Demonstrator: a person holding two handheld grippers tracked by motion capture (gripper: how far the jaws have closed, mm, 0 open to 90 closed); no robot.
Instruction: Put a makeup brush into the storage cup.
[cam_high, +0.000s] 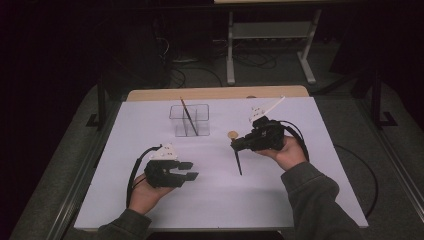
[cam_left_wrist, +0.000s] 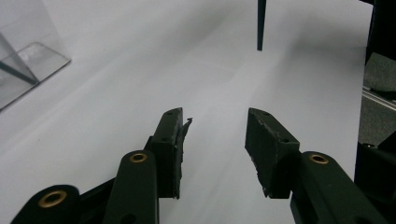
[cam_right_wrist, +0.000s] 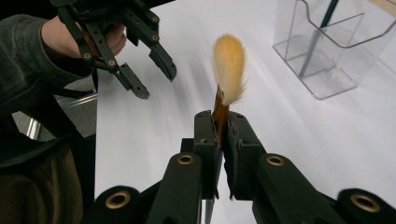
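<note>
My right gripper (cam_high: 235, 142) (cam_right_wrist: 223, 119) is shut on a makeup brush (cam_high: 238, 160) just below its fluffy yellow-orange head (cam_right_wrist: 229, 67). The brush's dark handle slants down until its tip reaches the white table sheet (cam_high: 150, 200); that tip (cam_left_wrist: 261, 23) also appears in the left gripper view. My left gripper (cam_high: 192, 170) (cam_left_wrist: 217, 126) (cam_right_wrist: 156, 84) hovers low over the sheet at front left, jaws open with nothing between them. A clear acrylic holder (cam_high: 190, 120) (cam_right_wrist: 327, 51) (cam_left_wrist: 28, 60) stands at the back centre with a thin brush (cam_high: 188, 116) leaning in it.
The white sheet covers a wooden table whose bare far edge (cam_high: 215, 93) shows behind the holder. Dark floor with cables (cam_high: 360, 165) surrounds the table, and a pale desk frame (cam_high: 270, 45) stands beyond it. Open sheet lies between both grippers.
</note>
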